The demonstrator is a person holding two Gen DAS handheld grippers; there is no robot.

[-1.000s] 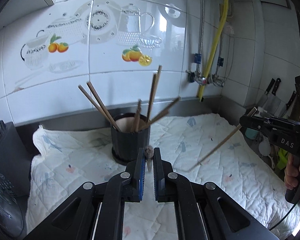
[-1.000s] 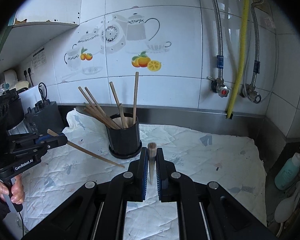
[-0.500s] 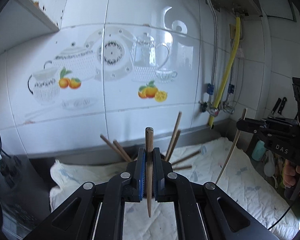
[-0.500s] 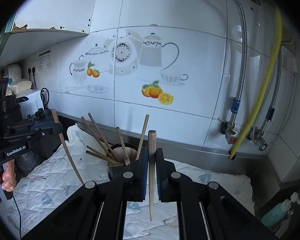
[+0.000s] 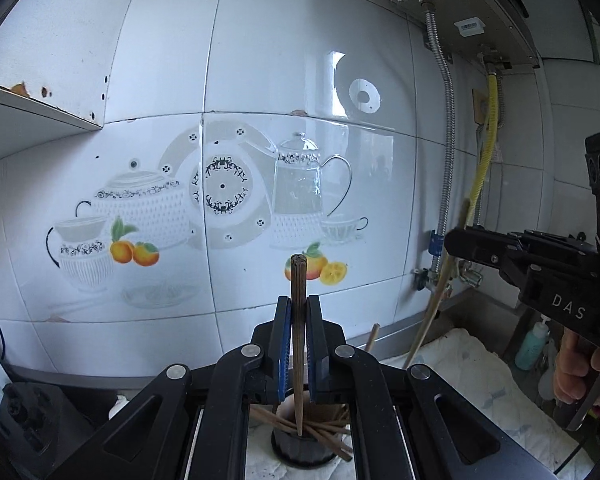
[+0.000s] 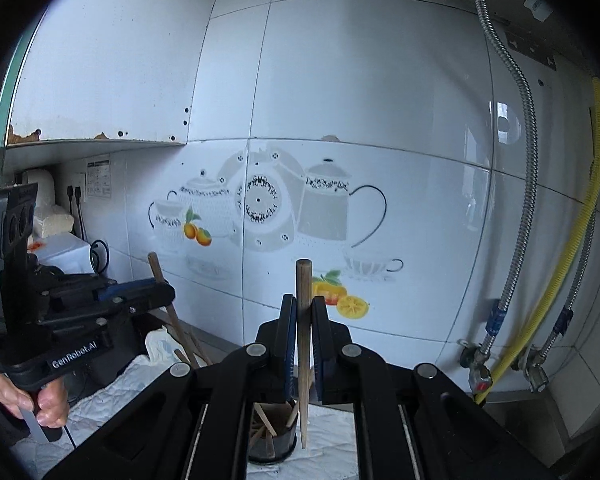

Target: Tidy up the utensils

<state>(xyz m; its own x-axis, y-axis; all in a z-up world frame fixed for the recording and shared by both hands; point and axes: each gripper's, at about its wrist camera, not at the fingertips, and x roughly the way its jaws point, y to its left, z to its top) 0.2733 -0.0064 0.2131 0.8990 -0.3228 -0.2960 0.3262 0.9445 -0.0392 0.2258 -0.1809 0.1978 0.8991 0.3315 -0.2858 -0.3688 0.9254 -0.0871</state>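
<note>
Both chopsticks are now standing nearly upright over the holder, where a second ago they were slanting low toward the quilted cloth. I am holding my left hand-held gripper (image 5: 298, 334) pinched narrow on a dark brown wooden chopstick (image 5: 298, 344), its tapered tip hanging just above the mouth of the round black utensil holder (image 5: 300, 450). My right hand-held gripper (image 6: 303, 334) is likewise clamping a paler tan wooden chopstick (image 6: 303, 344), its tip hovering at the right edge of that same holder (image 6: 270, 450). The holder is sitting on the white quilted cloth (image 5: 472, 364) covering the counter, already bristling with other brown chopsticks (image 5: 320, 432) leaning crosswise.

That crossed bundle is what is worrying me: a tip coming down onto a slanting stick could skid off and tip the whole holder, or jam partway in. The paler one is looking close to the rim, though the fisheye is making it hard to judge, so it may be landing outside on the cloth. Releasing both together is also risking the two sticks knocking each other as they drop.
</note>
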